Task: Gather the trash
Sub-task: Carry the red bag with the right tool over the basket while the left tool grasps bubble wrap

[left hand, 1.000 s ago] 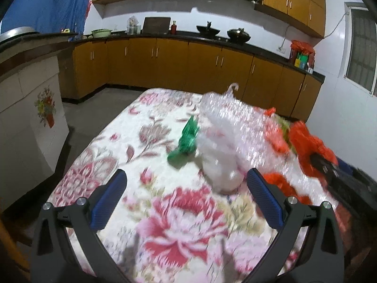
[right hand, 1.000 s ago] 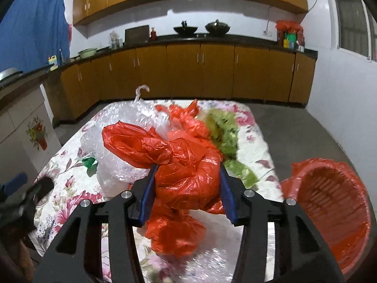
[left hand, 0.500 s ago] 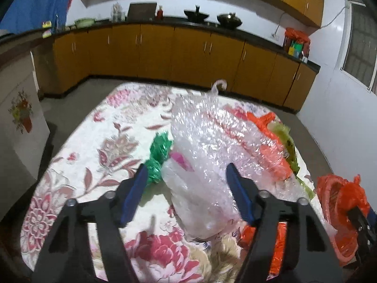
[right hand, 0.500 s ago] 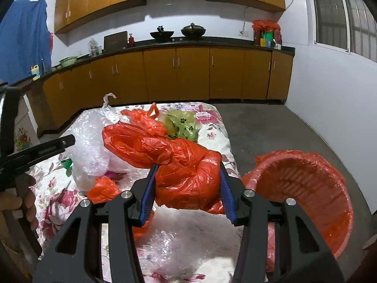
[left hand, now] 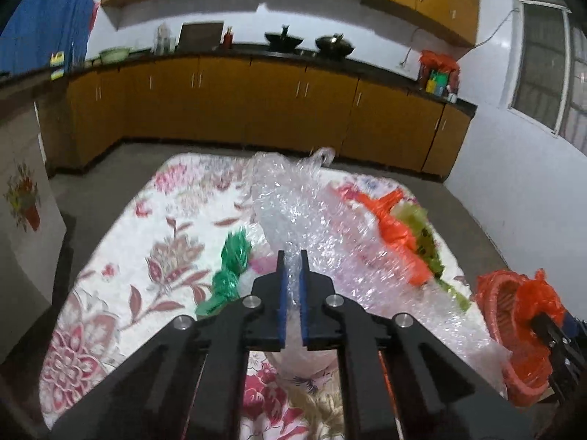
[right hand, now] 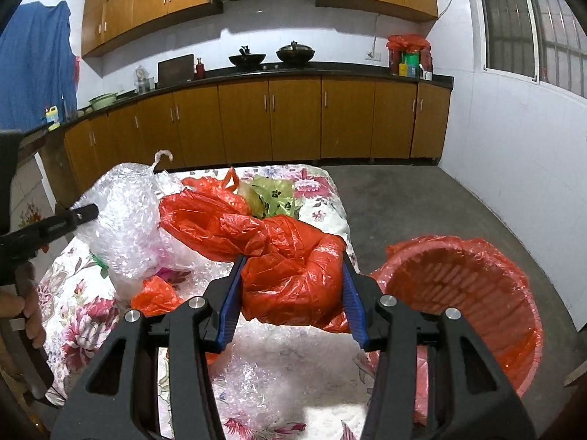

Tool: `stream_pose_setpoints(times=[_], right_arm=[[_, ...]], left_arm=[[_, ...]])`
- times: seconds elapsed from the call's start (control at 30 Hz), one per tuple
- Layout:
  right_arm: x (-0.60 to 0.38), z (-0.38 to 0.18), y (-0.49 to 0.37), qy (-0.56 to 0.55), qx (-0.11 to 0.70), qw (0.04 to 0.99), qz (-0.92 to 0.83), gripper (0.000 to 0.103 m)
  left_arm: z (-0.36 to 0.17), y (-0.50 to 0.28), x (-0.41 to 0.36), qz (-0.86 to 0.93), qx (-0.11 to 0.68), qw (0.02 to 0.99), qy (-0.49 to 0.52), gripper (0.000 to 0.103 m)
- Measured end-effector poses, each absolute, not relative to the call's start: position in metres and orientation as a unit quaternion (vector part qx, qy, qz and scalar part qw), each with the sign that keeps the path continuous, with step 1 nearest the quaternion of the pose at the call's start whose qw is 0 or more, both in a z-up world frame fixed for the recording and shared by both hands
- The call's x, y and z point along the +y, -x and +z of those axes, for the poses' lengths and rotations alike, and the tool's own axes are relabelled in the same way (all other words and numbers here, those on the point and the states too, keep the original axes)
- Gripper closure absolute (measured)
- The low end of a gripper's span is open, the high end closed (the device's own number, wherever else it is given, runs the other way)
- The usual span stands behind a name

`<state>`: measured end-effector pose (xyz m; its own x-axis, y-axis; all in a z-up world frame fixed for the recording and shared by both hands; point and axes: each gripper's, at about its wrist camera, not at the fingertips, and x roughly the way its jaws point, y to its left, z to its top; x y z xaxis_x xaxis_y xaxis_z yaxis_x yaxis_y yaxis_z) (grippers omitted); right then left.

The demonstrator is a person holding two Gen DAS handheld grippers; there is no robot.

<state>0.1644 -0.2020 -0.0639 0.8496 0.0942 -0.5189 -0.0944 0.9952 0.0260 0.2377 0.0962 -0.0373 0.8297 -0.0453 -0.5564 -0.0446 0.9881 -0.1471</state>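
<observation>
My left gripper (left hand: 292, 267) is shut on a clear bubble-wrap bag (left hand: 293, 212) above the floral table (left hand: 121, 293); the bag shows at the left in the right wrist view (right hand: 124, 220). My right gripper (right hand: 293, 275) is shut on a crumpled red plastic bag (right hand: 279, 256), held just left of the red-lined basket (right hand: 473, 293) standing off the table's right edge. The basket also shows in the left wrist view (left hand: 502, 315). A green wrapper (left hand: 229, 267), another red bag (left hand: 396, 234) and a yellow-green bag (right hand: 271, 198) lie on the table.
More bubble wrap (right hand: 279, 374) and a small red scrap (right hand: 156, 293) lie near the table's front edge. Wooden kitchen cabinets (right hand: 293, 121) run along the far wall. Bare concrete floor (right hand: 422, 201) lies to the right of the table.
My left gripper closed from wide open onto the bubble-wrap bag. My right gripper carried the red bag rightwards, closer to the basket.
</observation>
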Motion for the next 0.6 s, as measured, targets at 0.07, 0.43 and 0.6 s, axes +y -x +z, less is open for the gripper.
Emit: stream_pose_setpoints(times=[0.07,0.43,0.6], right_arm=[[-0.203,-0.061,-0.161,0.000,0.266,0.963,0.049,0.054],[-0.221,-0.046,-0.146,-0.008,0.246,0.969,0.035,0.054],[-0.239,-0.040,-0.138,-0.014,0.237,0.971,0.012,0.054]], left_arm=[[-0.029,-0.230,0.095,-0.002,0.280,0.957,0.071,0.096],[0.017,-0.191,0.084,-0.032,0.232,0.970,0.066,0.096],[0.028,-0.180,0.056,-0.071,0.220,0.971,0.062,0.096]])
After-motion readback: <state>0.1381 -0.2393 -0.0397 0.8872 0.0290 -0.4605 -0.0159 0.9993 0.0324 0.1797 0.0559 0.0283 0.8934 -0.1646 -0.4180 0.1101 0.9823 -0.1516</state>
